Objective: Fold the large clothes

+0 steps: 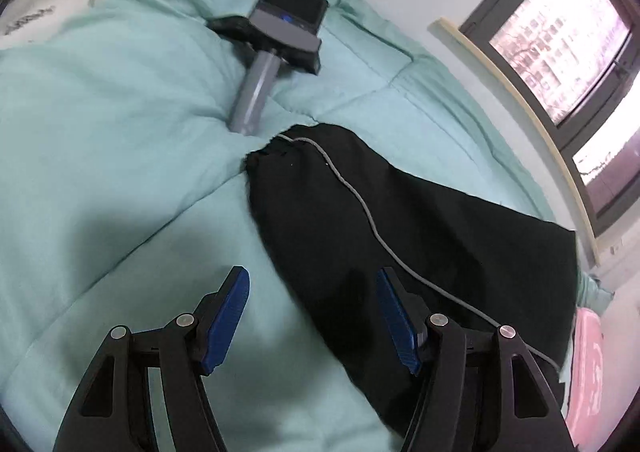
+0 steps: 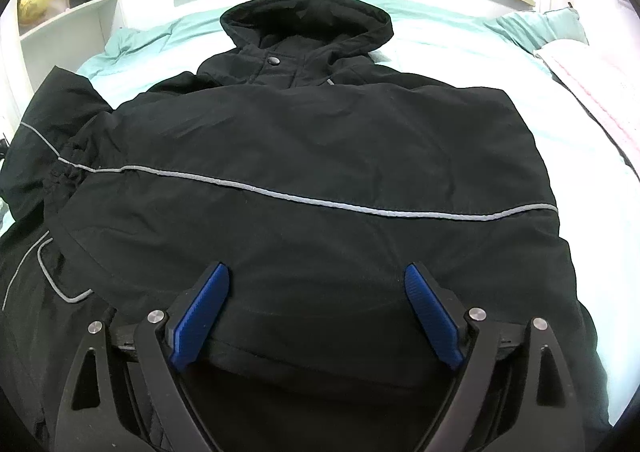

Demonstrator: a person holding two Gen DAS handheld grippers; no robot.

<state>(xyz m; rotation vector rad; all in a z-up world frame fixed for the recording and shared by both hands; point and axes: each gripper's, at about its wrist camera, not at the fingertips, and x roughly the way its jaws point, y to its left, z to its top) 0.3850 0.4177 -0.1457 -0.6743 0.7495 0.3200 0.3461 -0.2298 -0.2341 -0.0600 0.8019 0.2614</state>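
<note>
A black hooded jacket (image 2: 304, 156) with a thin grey reflective stripe lies spread on a mint green duvet (image 2: 460, 48), hood toward the window. One sleeve is folded across the body. My right gripper (image 2: 316, 280) is open and empty just above the jacket's lower part. In the left wrist view the other sleeve (image 1: 360, 220) stretches out over the duvet (image 1: 120, 132), cuff at the far end. My left gripper (image 1: 312, 284) is open and empty, its jaws straddling the sleeve's left edge.
A grey-handled device with a black head (image 1: 276, 40) lies on the duvet beyond the cuff. A window (image 1: 560, 40) runs along the bed's far side. A pink pillow (image 2: 592, 92) lies at the right. White shelves (image 2: 68, 12) stand at the left.
</note>
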